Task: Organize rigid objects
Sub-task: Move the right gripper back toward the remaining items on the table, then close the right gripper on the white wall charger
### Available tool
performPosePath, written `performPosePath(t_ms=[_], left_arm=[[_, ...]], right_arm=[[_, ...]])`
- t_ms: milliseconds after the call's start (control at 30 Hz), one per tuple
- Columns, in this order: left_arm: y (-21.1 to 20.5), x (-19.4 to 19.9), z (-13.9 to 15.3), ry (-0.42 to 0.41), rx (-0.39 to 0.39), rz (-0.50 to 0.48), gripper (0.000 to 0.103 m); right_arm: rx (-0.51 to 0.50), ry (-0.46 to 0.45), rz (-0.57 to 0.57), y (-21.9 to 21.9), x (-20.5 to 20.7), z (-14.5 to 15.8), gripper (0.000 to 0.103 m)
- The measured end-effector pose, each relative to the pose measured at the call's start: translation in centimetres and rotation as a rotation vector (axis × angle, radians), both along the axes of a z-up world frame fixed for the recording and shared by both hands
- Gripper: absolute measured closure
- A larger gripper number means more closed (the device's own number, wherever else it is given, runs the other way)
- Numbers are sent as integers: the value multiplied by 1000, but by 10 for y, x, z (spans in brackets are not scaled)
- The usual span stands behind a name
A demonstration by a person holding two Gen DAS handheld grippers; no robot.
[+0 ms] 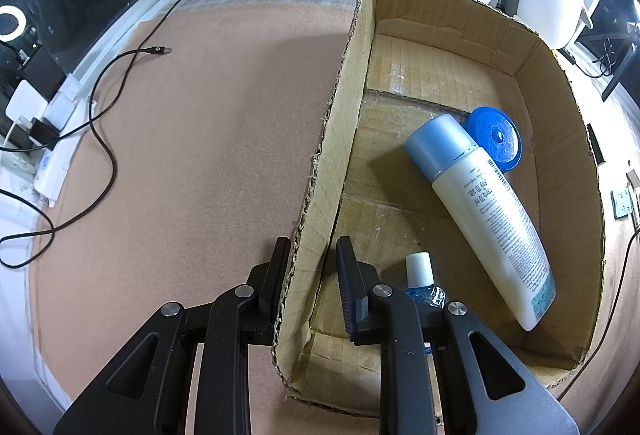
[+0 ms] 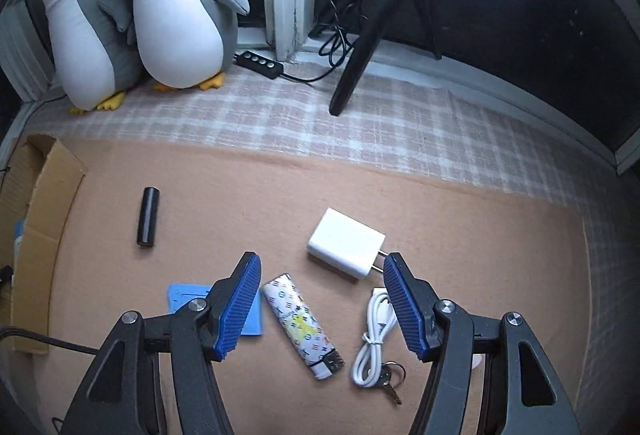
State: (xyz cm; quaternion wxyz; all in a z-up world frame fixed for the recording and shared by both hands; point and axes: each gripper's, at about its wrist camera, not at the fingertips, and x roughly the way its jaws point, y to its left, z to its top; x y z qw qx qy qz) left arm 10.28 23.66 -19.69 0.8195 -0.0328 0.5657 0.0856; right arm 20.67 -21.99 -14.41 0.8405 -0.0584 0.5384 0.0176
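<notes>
My left gripper straddles the left wall of the cardboard box, one finger outside and one inside, with a small gap to the wall on the inner side. In the box lie a cream bottle with a blue cap, a blue round lid and a small blue bottle with a white cap. My right gripper is open and empty above a patterned lighter. Around it lie a white charger, a coiled white cable, a key, a blue card and a black cylinder.
Two plush penguins stand at the back by the window. A tripod leg and a black switch cable sit on the checked cloth. A black USB cable runs over the tan mat. The box edge shows in the right wrist view.
</notes>
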Motion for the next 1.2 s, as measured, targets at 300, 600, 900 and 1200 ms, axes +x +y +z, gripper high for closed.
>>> performPosePath(t_ms=[300,600,900,1200], left_arm=[[-3,0,1,6,11,2,83],[-3,0,2,9,12,8,83],[-2,0,1,9,10,11,83],[-1,0,1,8,9,13,83]], right_arm=[[-27,27,31,-18,6,-19,43],[-102,52,77,-15,25,-33,43],[-93,73,73,-18,46,-40,43],[-1,119,43,-26,54,-54,63]])
